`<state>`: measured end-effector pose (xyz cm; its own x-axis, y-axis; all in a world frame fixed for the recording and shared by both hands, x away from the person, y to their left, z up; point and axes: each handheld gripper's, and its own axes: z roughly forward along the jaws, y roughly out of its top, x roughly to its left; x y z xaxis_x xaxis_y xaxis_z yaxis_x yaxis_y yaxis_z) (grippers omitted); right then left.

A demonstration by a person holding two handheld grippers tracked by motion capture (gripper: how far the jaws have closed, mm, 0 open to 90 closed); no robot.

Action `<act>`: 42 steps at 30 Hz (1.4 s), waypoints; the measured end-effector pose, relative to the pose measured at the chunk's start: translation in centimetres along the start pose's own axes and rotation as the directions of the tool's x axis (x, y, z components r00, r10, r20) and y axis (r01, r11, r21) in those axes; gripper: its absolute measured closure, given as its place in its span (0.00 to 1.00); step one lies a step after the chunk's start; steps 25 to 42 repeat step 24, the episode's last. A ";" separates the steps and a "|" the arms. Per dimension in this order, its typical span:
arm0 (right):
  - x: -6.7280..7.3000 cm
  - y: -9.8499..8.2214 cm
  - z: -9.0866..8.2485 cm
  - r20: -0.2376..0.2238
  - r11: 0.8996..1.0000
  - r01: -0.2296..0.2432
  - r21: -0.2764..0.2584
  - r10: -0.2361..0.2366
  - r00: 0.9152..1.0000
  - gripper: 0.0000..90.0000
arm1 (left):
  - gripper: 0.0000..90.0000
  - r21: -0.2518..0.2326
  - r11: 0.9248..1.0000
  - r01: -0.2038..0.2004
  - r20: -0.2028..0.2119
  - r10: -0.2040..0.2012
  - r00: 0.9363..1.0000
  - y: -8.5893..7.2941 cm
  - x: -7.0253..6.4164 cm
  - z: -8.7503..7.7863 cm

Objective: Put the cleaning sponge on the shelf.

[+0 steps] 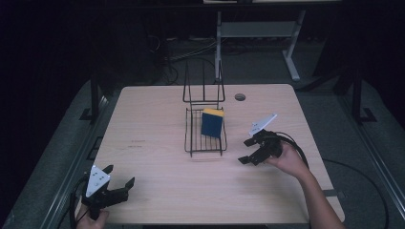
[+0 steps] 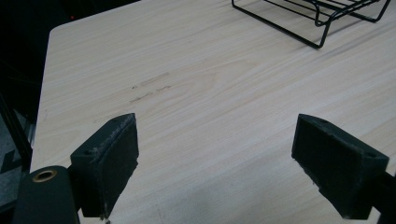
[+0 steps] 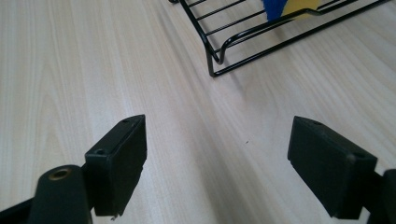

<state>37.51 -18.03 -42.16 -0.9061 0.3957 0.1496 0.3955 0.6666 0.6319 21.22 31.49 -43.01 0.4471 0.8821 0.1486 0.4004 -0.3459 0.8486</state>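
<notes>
From above, the left gripper [image 1: 116, 182] hangs at the table's near left corner, the right gripper [image 1: 248, 151] just right of the wire rack [image 1: 192, 143]. The right gripper view catches a blue and yellow corner of the sponge [image 3: 286, 8]; from above the sponge [image 1: 212, 122] stands on edge in the rack, perhaps leaning on its right rim. The pale wood table [image 1: 153, 157] sits in a dark room, a grey desk frame [image 1: 260, 29] beyond. Both pairs of jaws gape wide, gripping nothing, over bare wood.
</notes>
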 end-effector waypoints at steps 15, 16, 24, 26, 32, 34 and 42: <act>1.9 -2.8 -0.9 0.015 1.000 -0.006 -0.023 0.007 1.000 0.22 | 0.16 -0.002 1.000 -0.002 -0.001 0.002 1.000 0.0 -0.1 0.0; 2.1 -3.0 -1.0 0.016 1.000 -0.005 -0.027 0.005 1.000 0.22 | 0.16 -0.003 1.000 -0.004 0.002 0.004 1.000 0.0 -0.1 0.0; 3.7 -4.4 -1.5 0.034 0.999 -0.004 -0.037 0.005 0.999 0.22 | 0.16 -0.004 1.000 -0.002 -0.001 0.002 1.000 0.0 -0.1 0.0; 3.7 -4.4 -1.5 0.034 0.999 -0.004 -0.037 0.005 0.999 0.22 | 0.16 -0.004 1.000 -0.002 -0.001 0.002 1.000 0.0 -0.1 0.0; 3.7 -4.4 -1.5 0.034 0.999 -0.004 -0.037 0.005 0.999 0.22 | 0.16 -0.004 1.000 -0.002 -0.001 0.002 1.000 0.0 -0.1 0.0; 3.7 -4.4 -1.5 0.034 0.999 -0.004 -0.037 0.005 0.999 0.22 | 0.16 -0.004 1.000 -0.002 -0.001 0.002 1.000 0.0 -0.1 0.0; 3.7 -4.4 -1.5 0.034 0.999 -0.004 -0.037 0.005 0.999 0.22 | 0.16 -0.004 1.000 -0.002 -0.001 0.002 1.000 0.0 -0.1 0.0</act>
